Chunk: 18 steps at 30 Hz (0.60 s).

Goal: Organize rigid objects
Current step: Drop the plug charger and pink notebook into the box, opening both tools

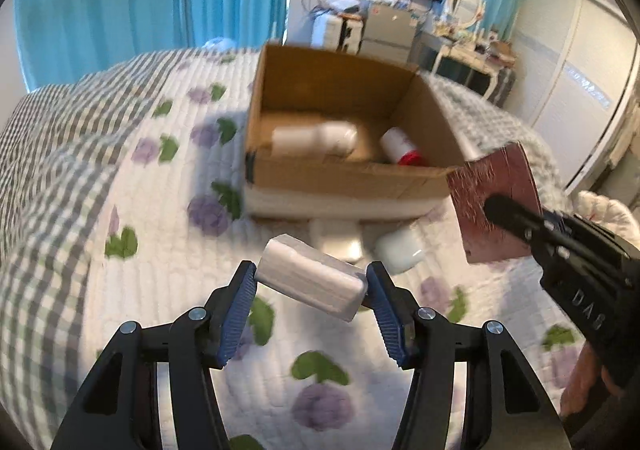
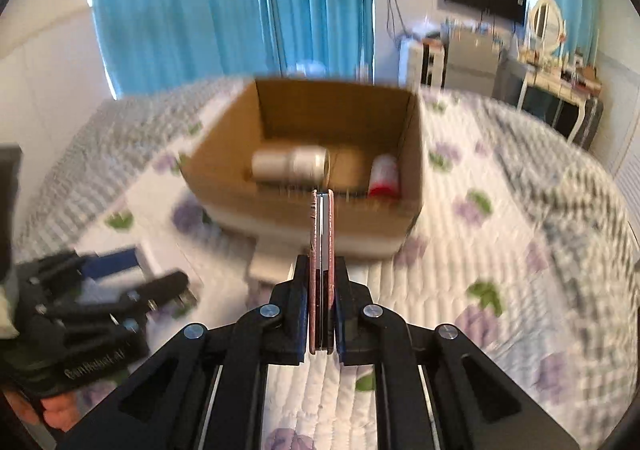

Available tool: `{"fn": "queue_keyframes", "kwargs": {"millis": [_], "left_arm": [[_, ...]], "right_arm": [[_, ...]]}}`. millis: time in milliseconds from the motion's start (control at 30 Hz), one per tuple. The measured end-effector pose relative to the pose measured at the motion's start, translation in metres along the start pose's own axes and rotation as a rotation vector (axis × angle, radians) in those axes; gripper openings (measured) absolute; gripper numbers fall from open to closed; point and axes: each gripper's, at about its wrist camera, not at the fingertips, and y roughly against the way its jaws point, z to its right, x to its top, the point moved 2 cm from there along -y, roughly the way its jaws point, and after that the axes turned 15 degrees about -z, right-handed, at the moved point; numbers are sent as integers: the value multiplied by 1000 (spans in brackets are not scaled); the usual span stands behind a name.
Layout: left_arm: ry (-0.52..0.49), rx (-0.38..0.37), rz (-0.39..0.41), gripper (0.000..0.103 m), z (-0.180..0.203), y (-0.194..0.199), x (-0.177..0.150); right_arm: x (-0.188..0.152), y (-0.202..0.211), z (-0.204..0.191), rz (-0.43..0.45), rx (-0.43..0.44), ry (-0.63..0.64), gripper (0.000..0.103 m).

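An open cardboard box (image 1: 340, 173) stands on the bed; it also shows in the right wrist view (image 2: 224, 185). Inside lie a white bottle (image 1: 316, 137) (image 2: 290, 165) and a white-and-red bottle (image 1: 400, 147) (image 2: 384, 175). My left gripper (image 1: 311, 284) is shut on a white wrapped packet (image 1: 310, 280), held above the quilt short of the box. My right gripper (image 2: 321, 286) is shut on a thin dark-red booklet (image 2: 321, 234), seen edge-on and pointing at the box front. In the left wrist view the booklet (image 1: 496, 201) hangs by the box's right corner.
A white jar (image 1: 400, 252) and a white flat box (image 1: 336, 238) lie on the floral quilt (image 1: 160, 250) in front of the cardboard box. A blue-and-white item (image 2: 116, 264) lies at the left. Blue curtains, a dresser and wardrobe stand beyond the bed.
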Motion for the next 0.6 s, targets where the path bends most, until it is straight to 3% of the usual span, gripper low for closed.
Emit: {"fn": "queue_keyframes", "kwargs": {"millis": [133,300,467,600], "left_arm": [[-39,-20,64,58,14,30,32],[-51,21,109,58,18,40,93],[-24,38,85,58,15,13,156],[-8,75,49,58,12,-27,188]], "right_arm": [[31,41,5,94,5,26,10],[70,62,16,162,1,42,10],[108,48,30,169,-17,52,10],[133,20,44,152,-9,54,10]]}}
